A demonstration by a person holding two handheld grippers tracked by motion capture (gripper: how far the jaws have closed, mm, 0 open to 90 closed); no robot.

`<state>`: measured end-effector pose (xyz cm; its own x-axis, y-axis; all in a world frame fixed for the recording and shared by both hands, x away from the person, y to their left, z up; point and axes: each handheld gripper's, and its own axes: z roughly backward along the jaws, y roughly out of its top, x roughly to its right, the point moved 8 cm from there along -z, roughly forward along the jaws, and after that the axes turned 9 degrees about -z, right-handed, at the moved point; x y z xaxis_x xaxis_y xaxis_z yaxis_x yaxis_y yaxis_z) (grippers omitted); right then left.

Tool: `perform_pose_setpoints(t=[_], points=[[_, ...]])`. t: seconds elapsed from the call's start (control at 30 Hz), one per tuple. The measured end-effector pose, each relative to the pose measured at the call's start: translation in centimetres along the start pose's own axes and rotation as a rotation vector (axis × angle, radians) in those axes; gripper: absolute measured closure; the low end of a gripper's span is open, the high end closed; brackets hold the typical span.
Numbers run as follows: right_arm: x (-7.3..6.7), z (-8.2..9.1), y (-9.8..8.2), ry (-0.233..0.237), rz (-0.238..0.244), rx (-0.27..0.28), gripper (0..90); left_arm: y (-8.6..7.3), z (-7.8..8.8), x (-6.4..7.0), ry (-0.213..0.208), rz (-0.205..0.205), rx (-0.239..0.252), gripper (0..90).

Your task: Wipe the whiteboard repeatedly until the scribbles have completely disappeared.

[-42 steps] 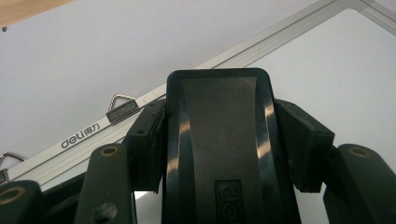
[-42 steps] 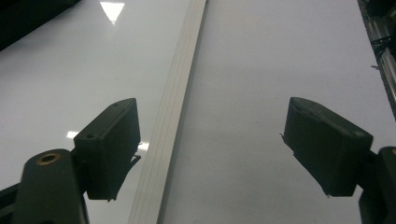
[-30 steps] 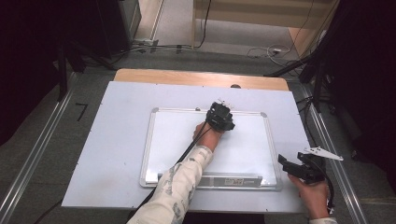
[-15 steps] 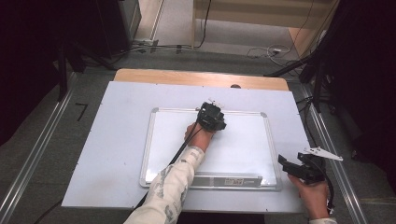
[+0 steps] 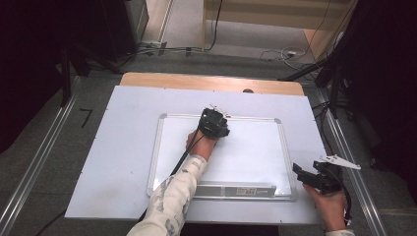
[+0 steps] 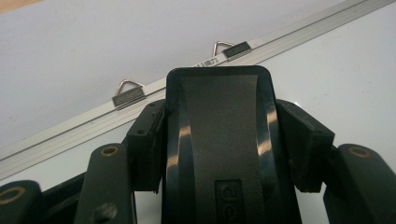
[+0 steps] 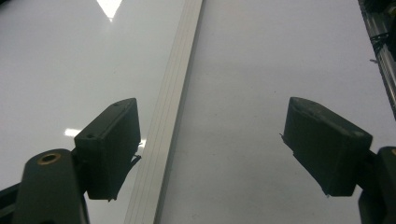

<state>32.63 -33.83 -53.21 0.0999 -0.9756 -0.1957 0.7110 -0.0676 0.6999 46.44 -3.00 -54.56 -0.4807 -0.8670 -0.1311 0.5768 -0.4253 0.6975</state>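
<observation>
A white-surfaced whiteboard (image 5: 246, 152) with a silver frame lies flat on the white tabletop (image 5: 123, 147). My left gripper (image 5: 215, 123) is over the board's far edge, near the middle, shut on a black eraser (image 6: 217, 154) that stands between both pads. Just beyond the eraser runs the frame's top rail with two metal hanger hooks (image 6: 128, 91). My right gripper (image 5: 306, 173) rests at the board's near right corner, held by a hand. Its jaws (image 7: 210, 149) stand wide open with nothing between them, straddling the frame's right rail (image 7: 173, 93).
A strip of bare wood (image 5: 211, 82) edges the table at the far side. Metal rails (image 5: 34, 167) run along the floor on both sides, and cables (image 5: 280, 51) lie on the floor beyond. A long label strip (image 5: 231, 189) sits at the board's near edge.
My left gripper has slid leftward along the top of the whiteboard with the eraser in it. The right gripper has stayed put.
</observation>
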Motion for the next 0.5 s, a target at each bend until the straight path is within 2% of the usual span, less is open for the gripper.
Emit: perform_pose_setpoints(t=[0.5], points=[[0.0, 0.0, 0.0, -0.003, -0.002, -0.001, 17.5, -1.3, 0.8, -2.2, 0.028, 0.033, -0.004, 40.2]])
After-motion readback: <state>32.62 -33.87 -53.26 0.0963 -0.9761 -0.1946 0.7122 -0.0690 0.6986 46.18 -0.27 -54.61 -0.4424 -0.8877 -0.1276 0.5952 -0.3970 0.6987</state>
